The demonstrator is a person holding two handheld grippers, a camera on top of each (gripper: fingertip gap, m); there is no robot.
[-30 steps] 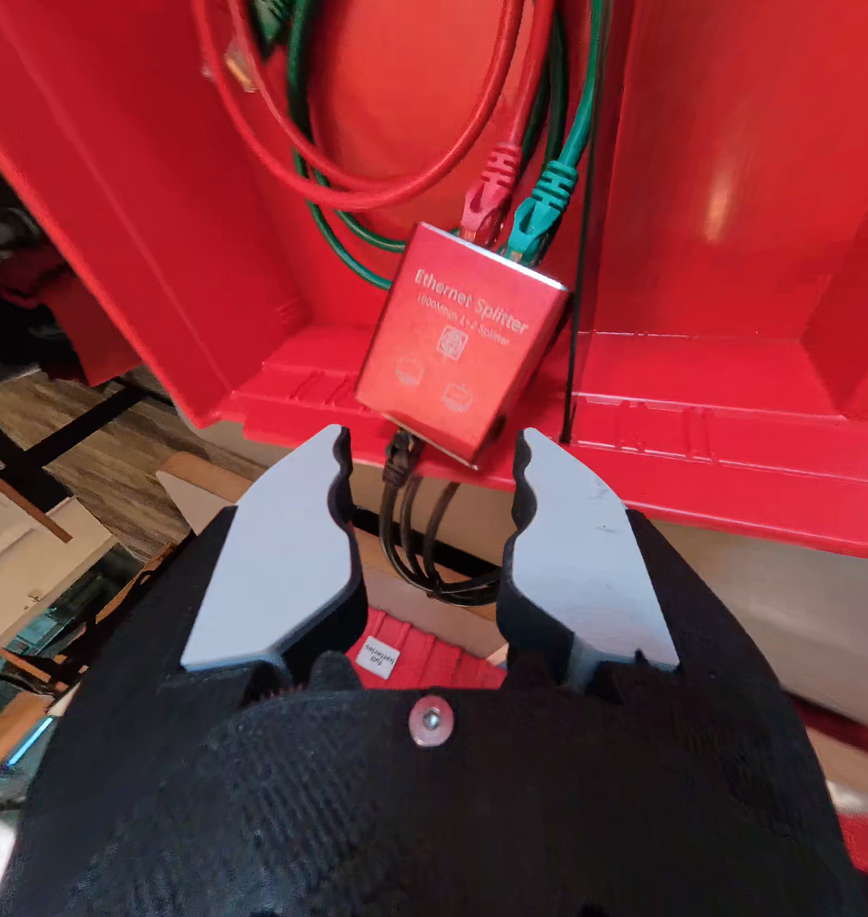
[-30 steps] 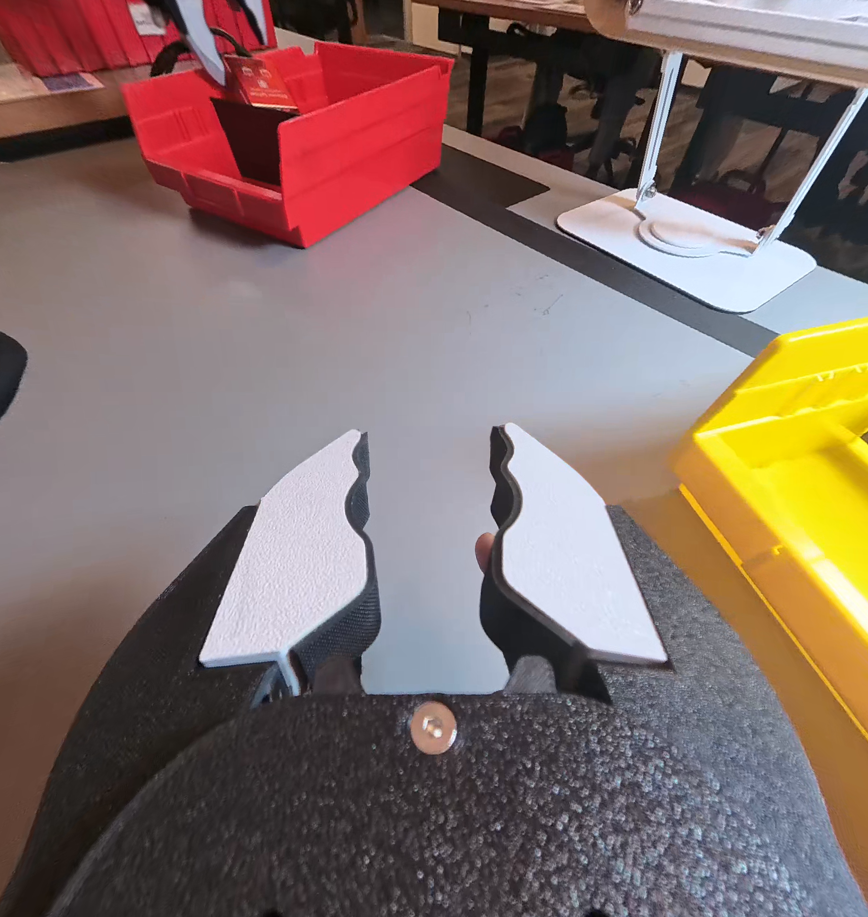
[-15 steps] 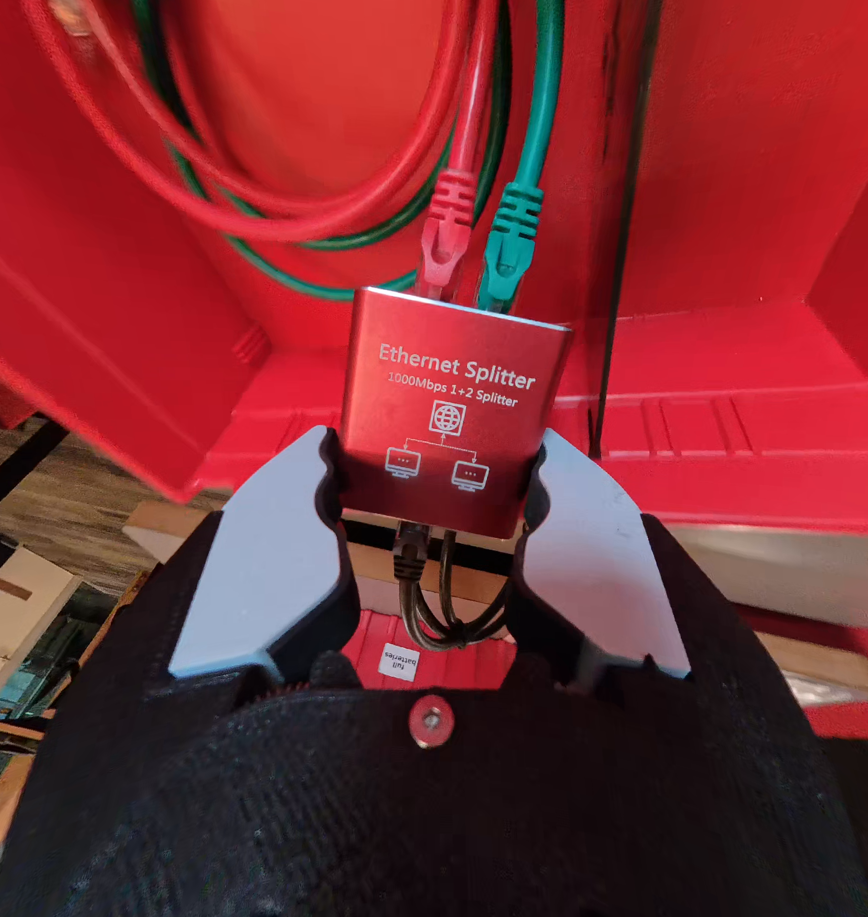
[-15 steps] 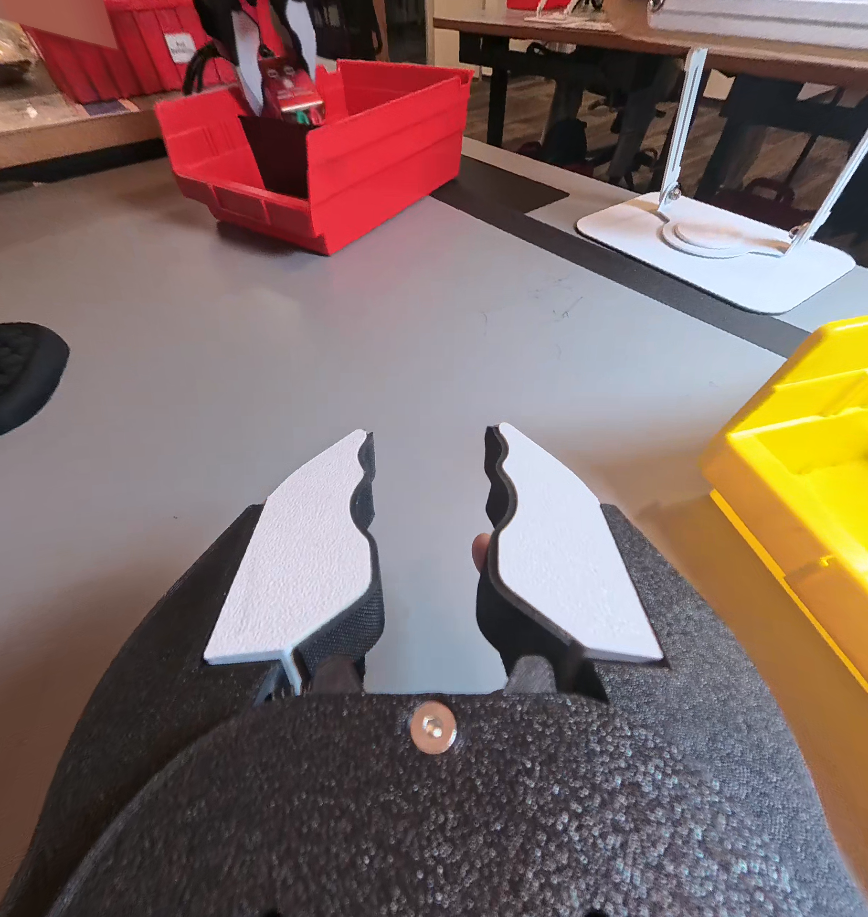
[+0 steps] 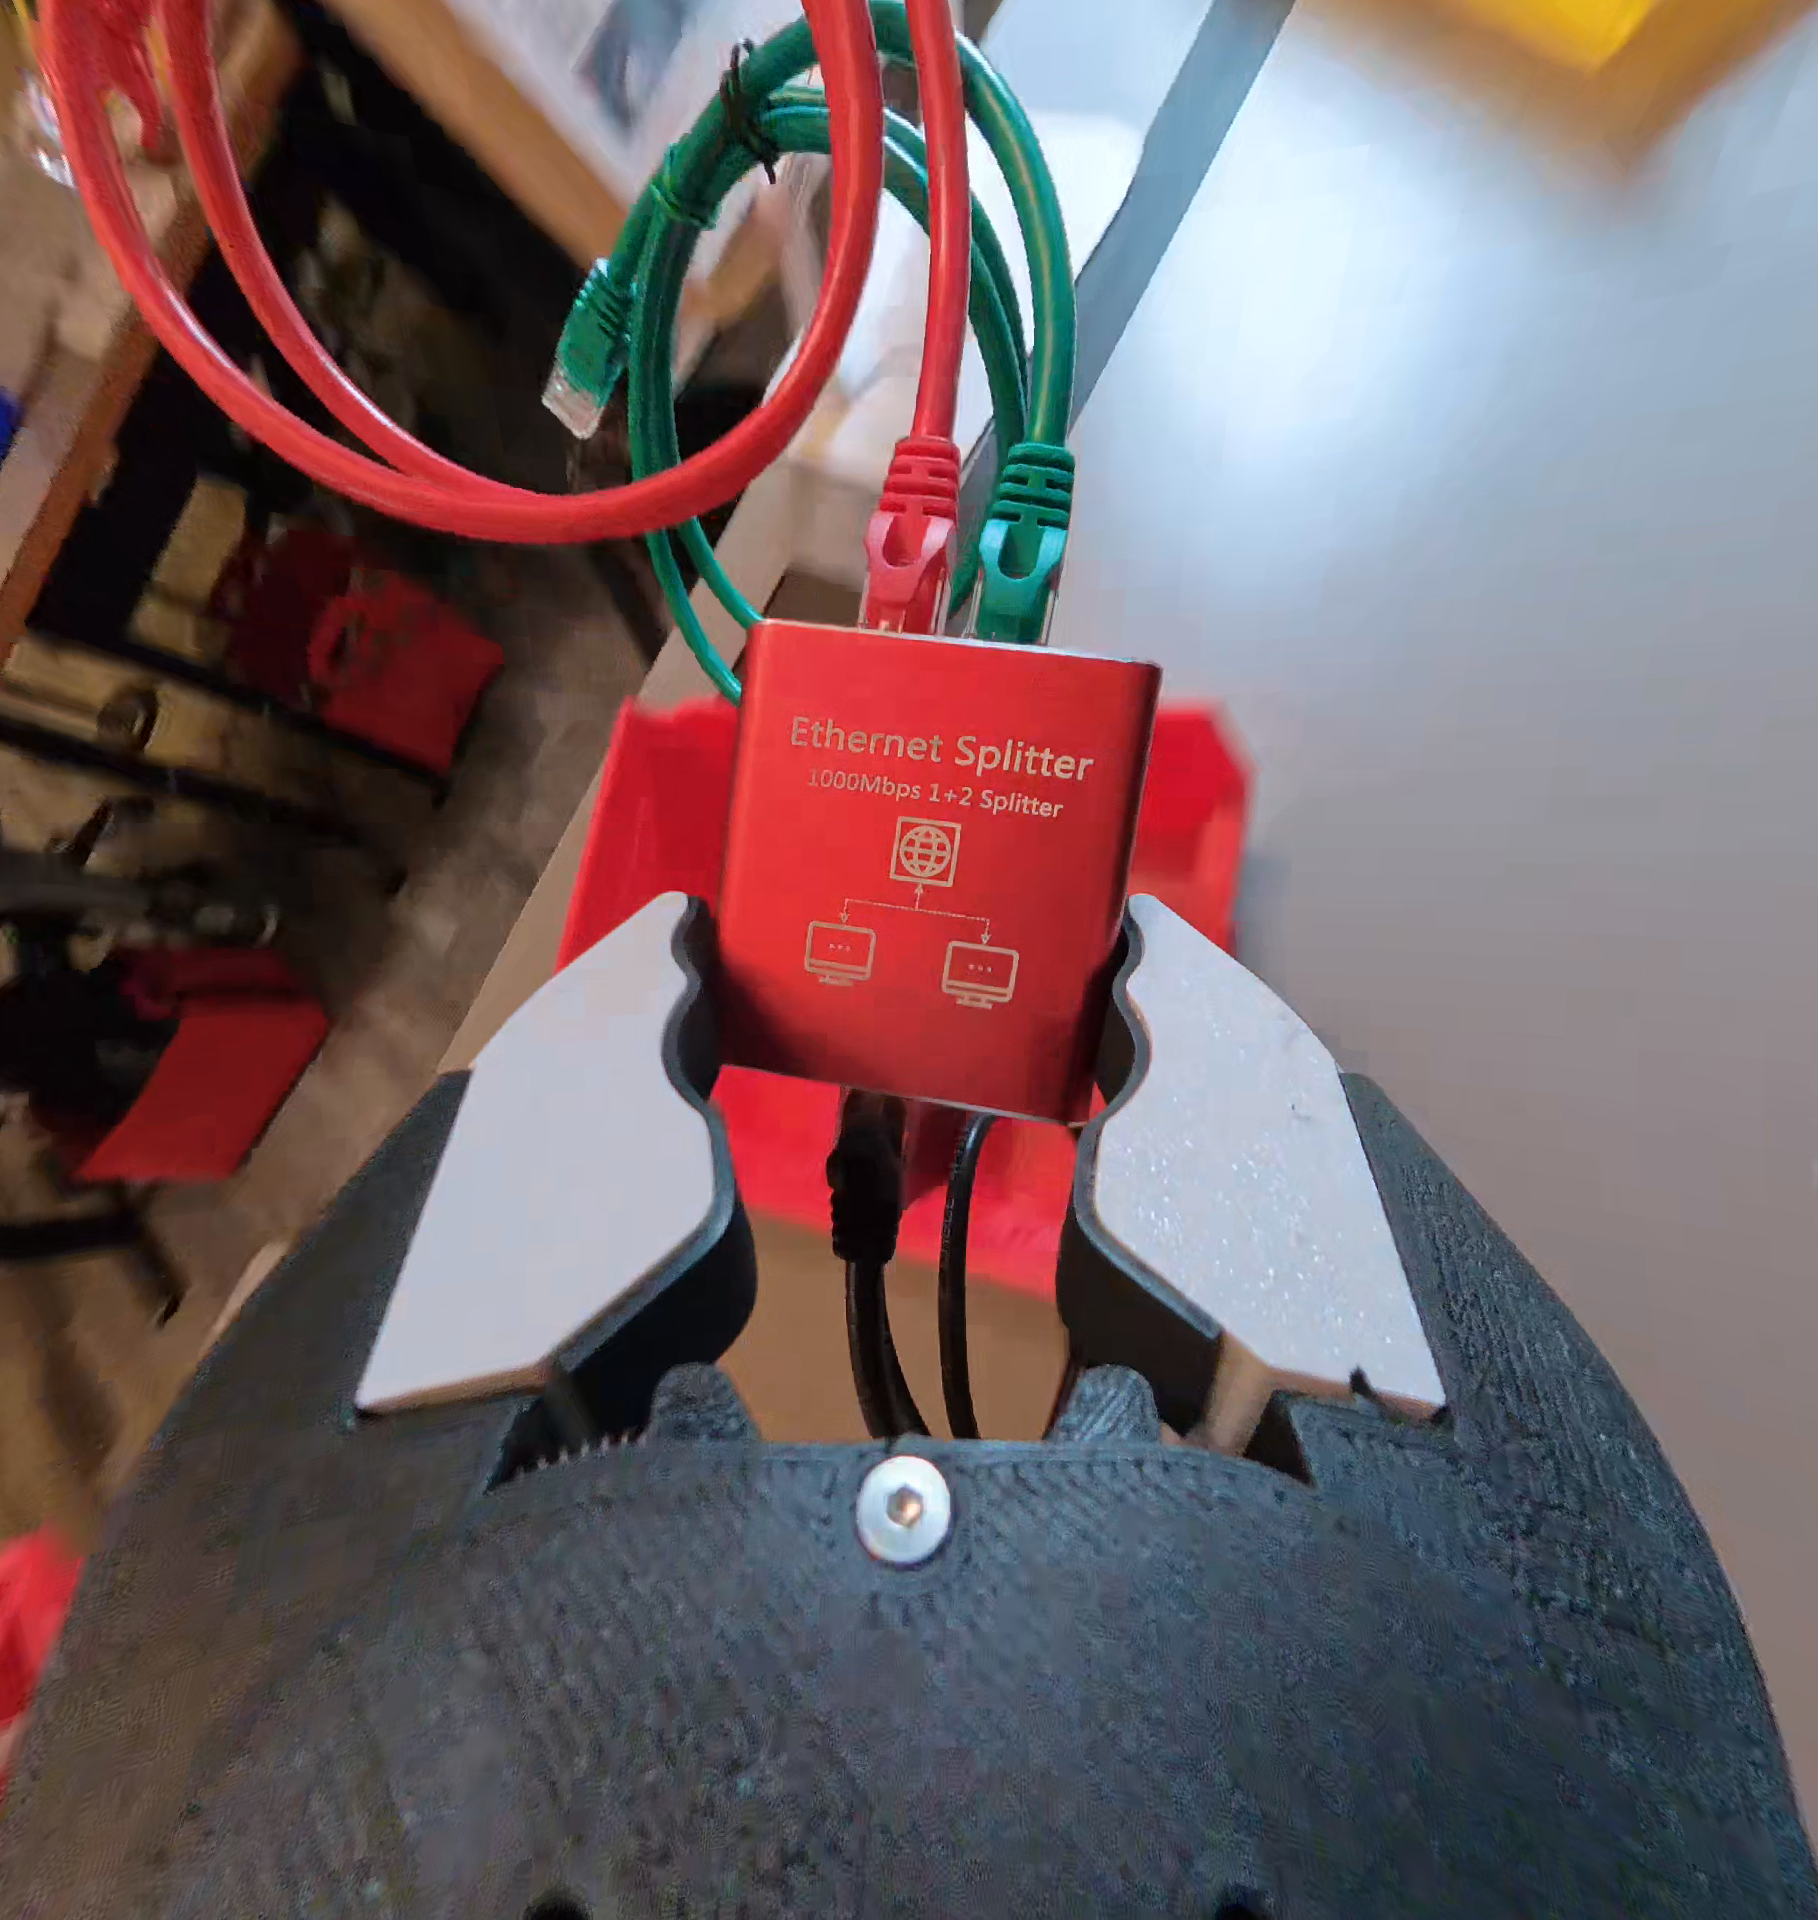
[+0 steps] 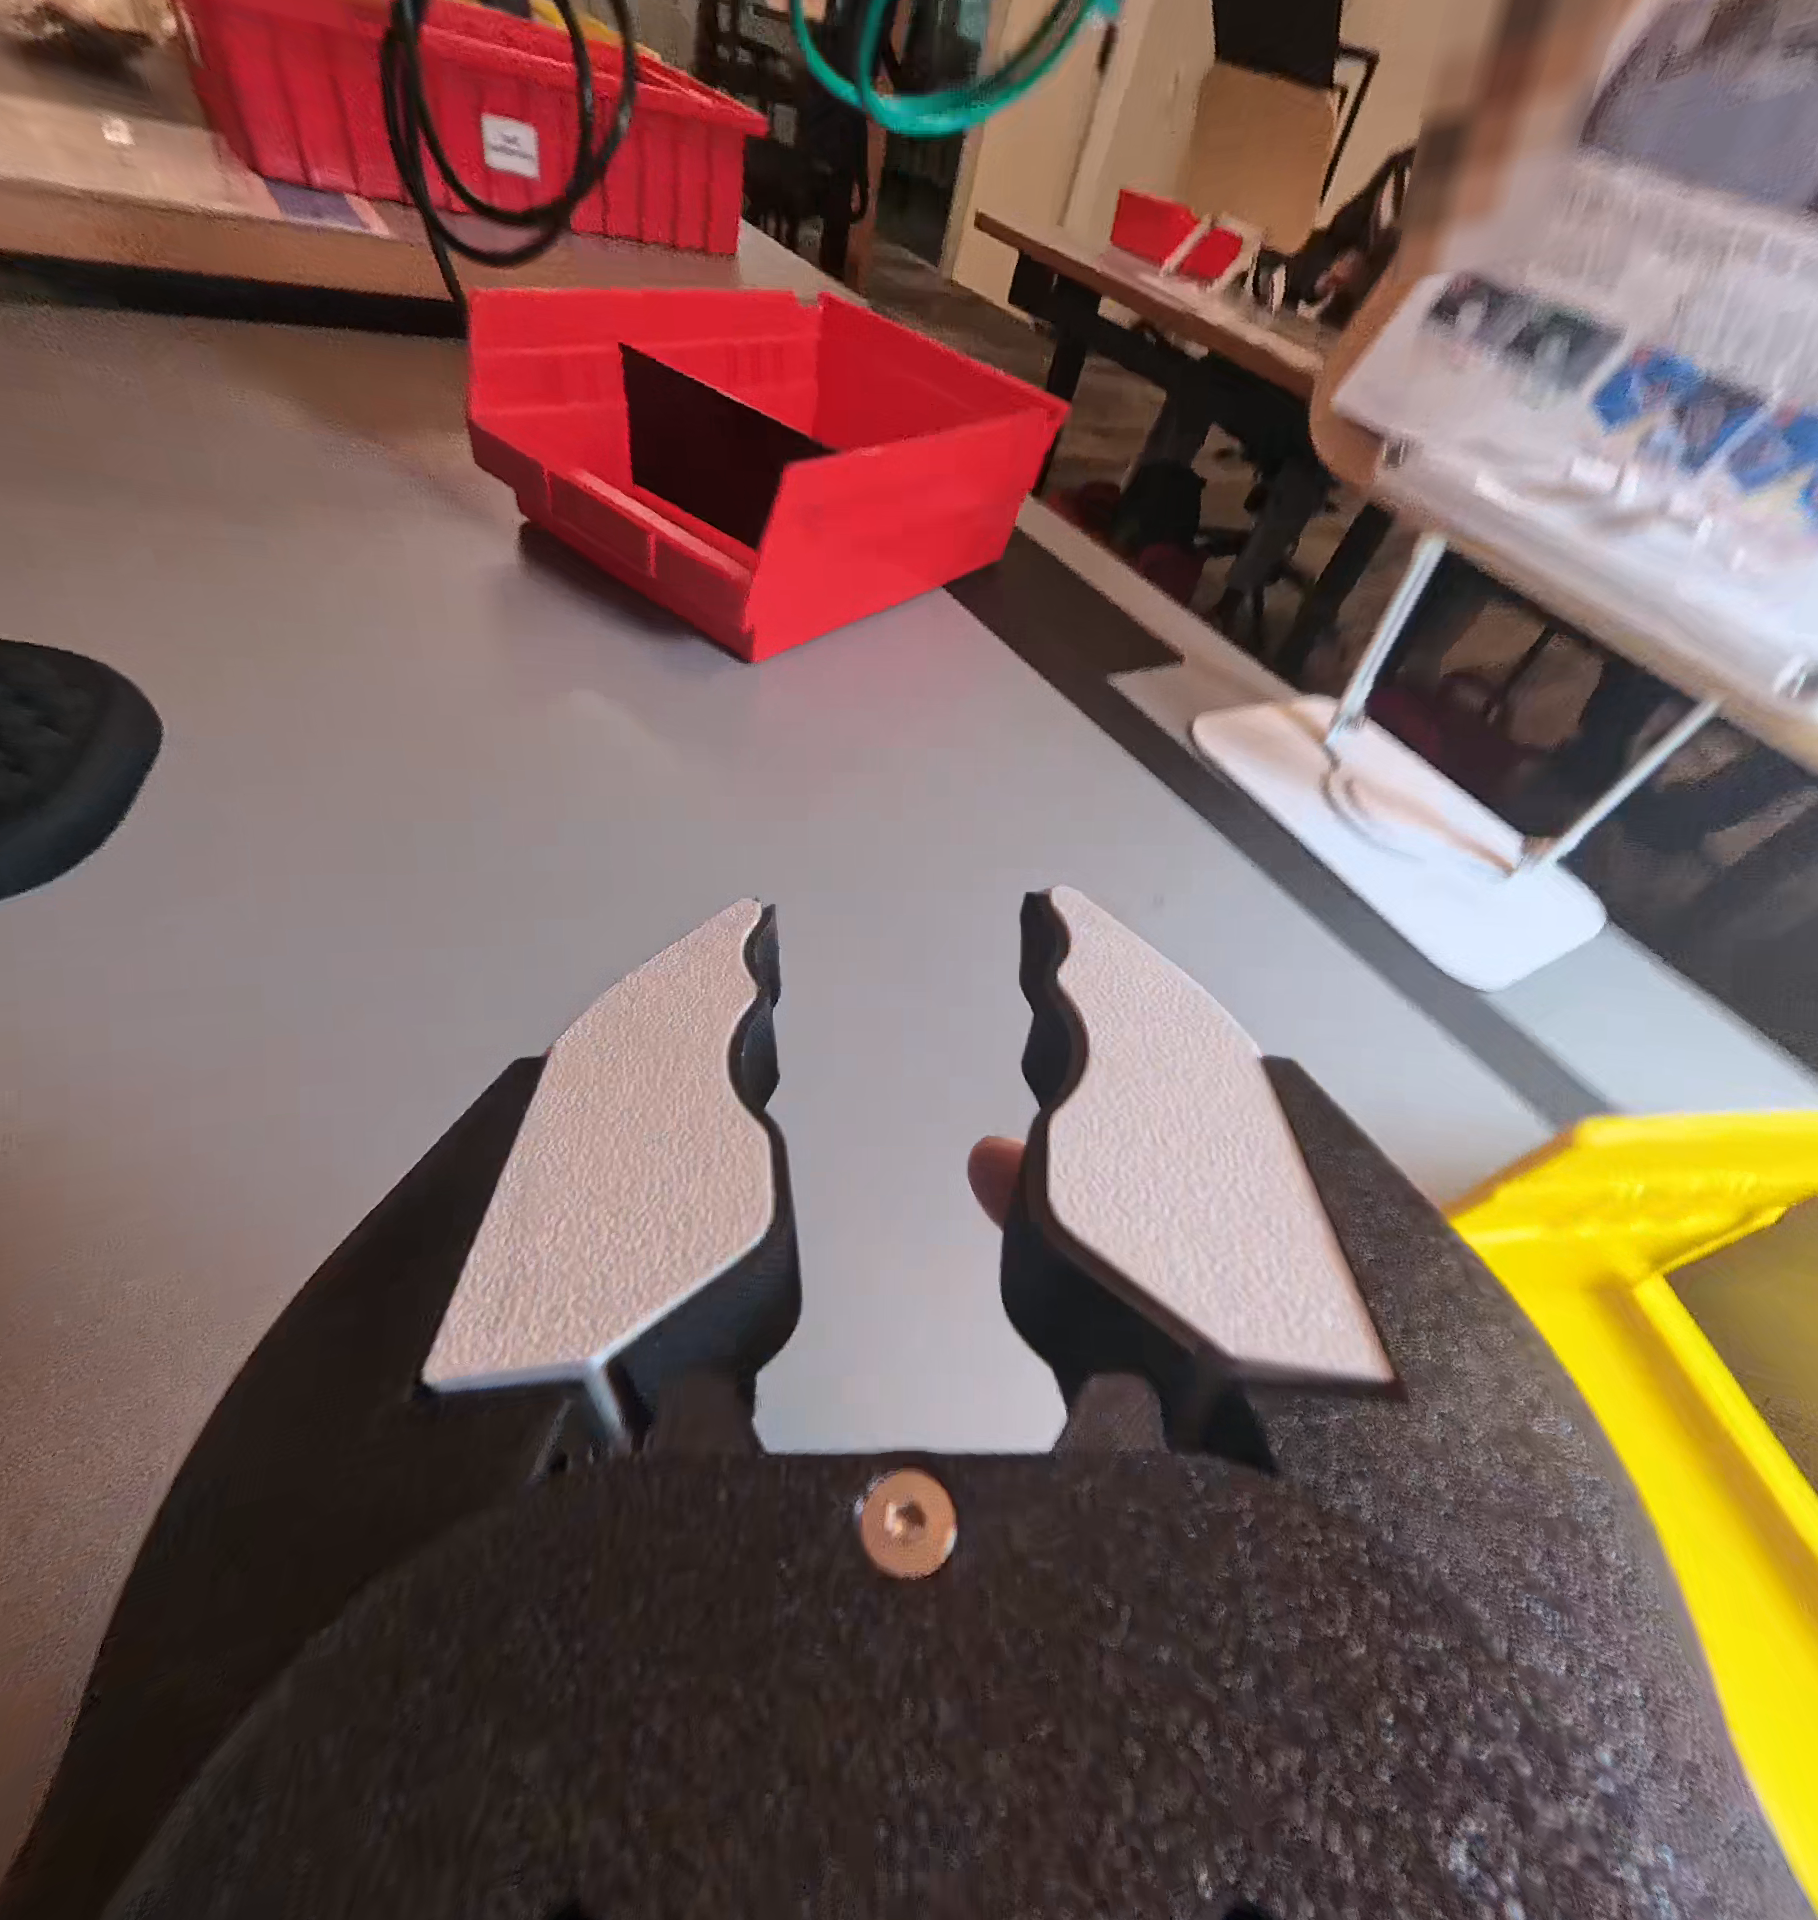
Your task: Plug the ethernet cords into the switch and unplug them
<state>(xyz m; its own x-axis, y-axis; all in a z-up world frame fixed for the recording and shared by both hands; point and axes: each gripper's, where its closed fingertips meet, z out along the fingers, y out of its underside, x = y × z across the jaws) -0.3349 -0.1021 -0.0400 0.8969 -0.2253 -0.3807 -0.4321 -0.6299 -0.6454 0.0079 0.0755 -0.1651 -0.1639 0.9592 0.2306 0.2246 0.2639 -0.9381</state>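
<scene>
The switch (image 5: 936,873) has a red casing with a satin metallic sheen, smooth, with pale engraved marks. The red cord (image 5: 531,499) and green cord (image 5: 1040,291) wear smooth, slightly glossy plastic jackets with ribbed boots. The left gripper (image 5: 910,987) has matt grey, finely grained fingers (image 5: 572,1174) on a rough black printed body; the right gripper (image 6: 900,997) looks alike. The red bin (image 6: 884,520) is matt plastic, the yellow bin (image 6: 1715,1351) glossier. The table (image 6: 417,831) is smooth, matt grey.
</scene>
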